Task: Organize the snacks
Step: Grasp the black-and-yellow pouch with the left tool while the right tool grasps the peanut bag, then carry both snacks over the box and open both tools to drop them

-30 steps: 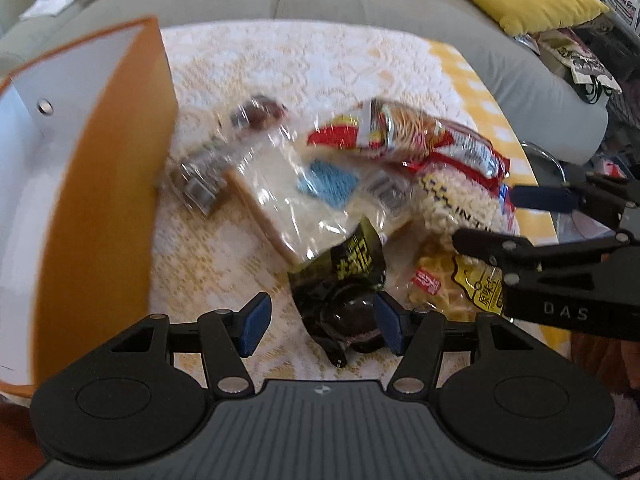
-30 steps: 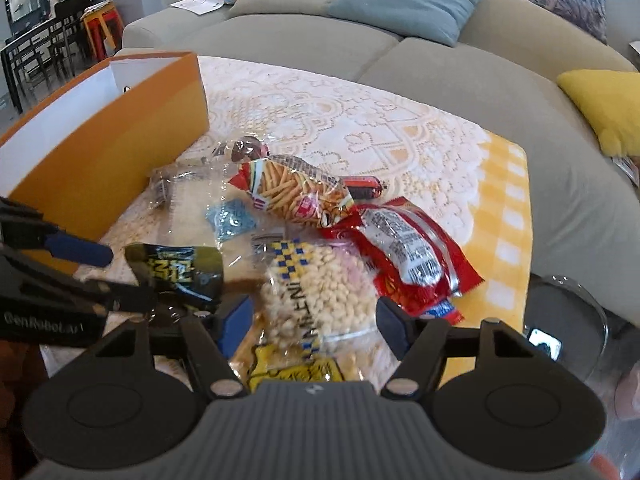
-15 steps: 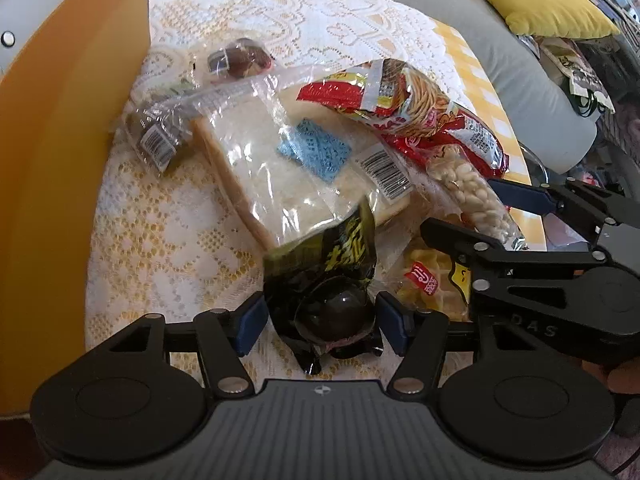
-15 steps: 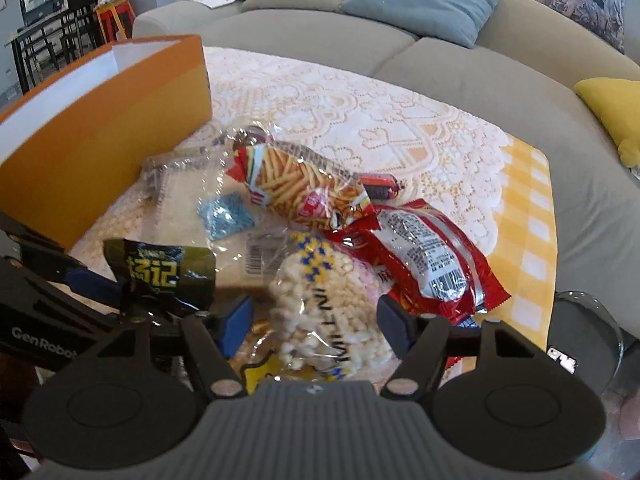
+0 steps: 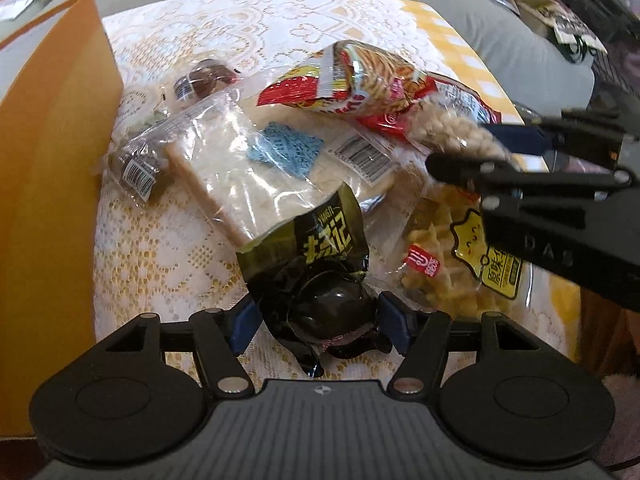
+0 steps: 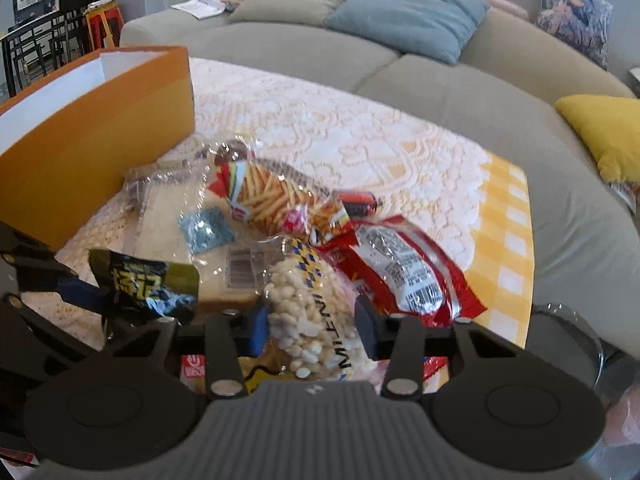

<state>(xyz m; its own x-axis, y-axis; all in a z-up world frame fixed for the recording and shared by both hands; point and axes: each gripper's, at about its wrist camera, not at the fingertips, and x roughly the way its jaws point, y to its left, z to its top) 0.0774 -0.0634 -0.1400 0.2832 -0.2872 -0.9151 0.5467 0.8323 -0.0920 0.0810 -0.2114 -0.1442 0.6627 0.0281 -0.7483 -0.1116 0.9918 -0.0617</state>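
A heap of snacks lies on the lace-covered table (image 6: 340,128). My left gripper (image 5: 319,325) is low over a crumpled black-and-yellow packet (image 5: 316,264). Its blue pads stand on either side of the packet, as wide apart as before. My right gripper (image 6: 311,332) has a clear bag of white puffs (image 6: 304,312) between its pads. Its jaws are closing and the pads squeeze the bag. In the left wrist view the right gripper (image 5: 480,148) holds that bag at the heap's right side. An orange box (image 6: 92,152) with a white inside stands open at the left.
The heap also holds a bagged slice of bread (image 5: 248,168), a fries-picture packet (image 6: 276,196), a red packet (image 6: 404,276), a yellow waffle-snack bag (image 5: 452,264) and small clear-wrapped dark sweets (image 5: 136,160). A grey sofa (image 6: 440,92) with cushions curves behind the table.
My left gripper sank and came round the black packet, its pads no closer together. The right jaws narrowed onto the bag of white puffs, which now looks squeezed.
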